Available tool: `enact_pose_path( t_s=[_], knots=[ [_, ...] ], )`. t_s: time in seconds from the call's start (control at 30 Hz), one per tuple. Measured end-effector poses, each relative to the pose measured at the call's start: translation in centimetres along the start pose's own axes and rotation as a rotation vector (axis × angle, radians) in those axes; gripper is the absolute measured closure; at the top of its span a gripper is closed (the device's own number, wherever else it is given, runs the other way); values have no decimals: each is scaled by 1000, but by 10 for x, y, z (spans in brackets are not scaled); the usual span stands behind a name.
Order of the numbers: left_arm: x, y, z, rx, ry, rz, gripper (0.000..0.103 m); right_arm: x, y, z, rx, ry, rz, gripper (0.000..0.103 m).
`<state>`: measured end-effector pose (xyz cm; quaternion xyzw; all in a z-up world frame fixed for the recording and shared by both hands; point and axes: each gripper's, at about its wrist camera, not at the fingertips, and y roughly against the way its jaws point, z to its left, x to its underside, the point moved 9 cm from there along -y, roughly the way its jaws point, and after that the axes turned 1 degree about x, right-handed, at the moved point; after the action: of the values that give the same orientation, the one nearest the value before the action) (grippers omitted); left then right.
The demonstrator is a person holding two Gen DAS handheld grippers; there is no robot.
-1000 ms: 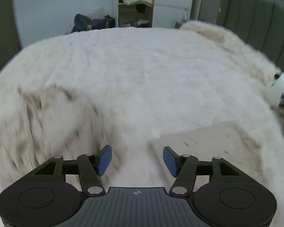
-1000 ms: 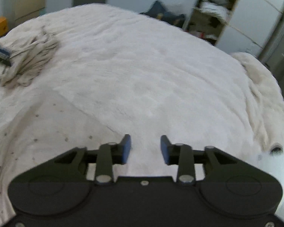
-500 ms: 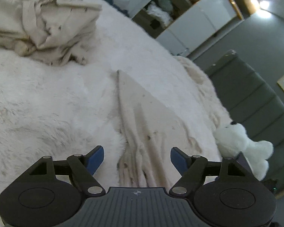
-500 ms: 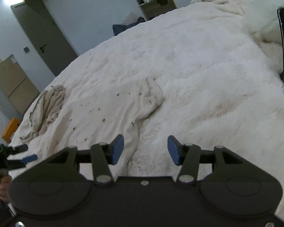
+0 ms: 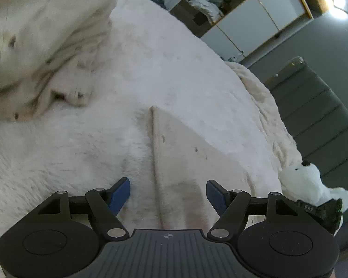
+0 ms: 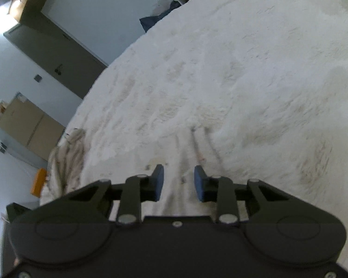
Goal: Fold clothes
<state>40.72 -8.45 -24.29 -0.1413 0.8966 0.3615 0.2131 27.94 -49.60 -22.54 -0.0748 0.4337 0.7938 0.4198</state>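
Both grippers have dropped toward the bed since the earlier frames, and the speckled cream garment that lay well ahead of them now runs right in between their fingers.

On my left gripper the blue pads stand fairly wide and are closing; a folded edge of the garment lies between them, but neither pad presses on it. From there the cloth narrows to a point farther up the fluffy white blanket. To the far left sits a crumpled pile of speckled clothes. At the right edge a white plush bear lies against the grey padded headboard, and an open wardrobe stands far off.

On my right gripper the pads are narrower and closing around a bunched strip of the same garment; a gap shows on each side, so I see no grip yet. Its wrinkled end reaches a little farther onto the blanket. The crumpled pile shows to the left near the bed's edge, with an orange box beyond it on the floor. A dark door and a blue bag stand far off.
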Motion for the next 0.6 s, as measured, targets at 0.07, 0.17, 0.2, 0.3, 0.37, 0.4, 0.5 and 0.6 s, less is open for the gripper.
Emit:
enact_pose_path(
  t_s=[0.07,0.17,0.2,0.3,0.37,0.4,0.5,0.6],
  knots=[
    [-1,-4,0,-16,-15,-1,37,3,-6,-2,1,3,22,74],
    [-2,-6,-2,-22,-31,-2,57,9,-13,-2,-21,-2,48,82],
    [-2,-7,-2,-25,-42,-2,64,10,-15,-3,-15,0,56,90],
    [-3,-6,0,-9,-35,-2,91,10,-16,-4,-21,6,67,103],
    [-5,-5,0,10,-20,-3,97,9,-13,-3,-47,3,68,103],
    [-5,-3,0,14,-24,-6,97,8,-10,-3,-81,-23,66,103],
    [-10,1,2,24,-6,-23,99,2,-4,-18,-154,-154,49,103],
    [-7,-4,8,23,27,8,96,1,-4,-40,-71,-198,34,102]
  ],
)
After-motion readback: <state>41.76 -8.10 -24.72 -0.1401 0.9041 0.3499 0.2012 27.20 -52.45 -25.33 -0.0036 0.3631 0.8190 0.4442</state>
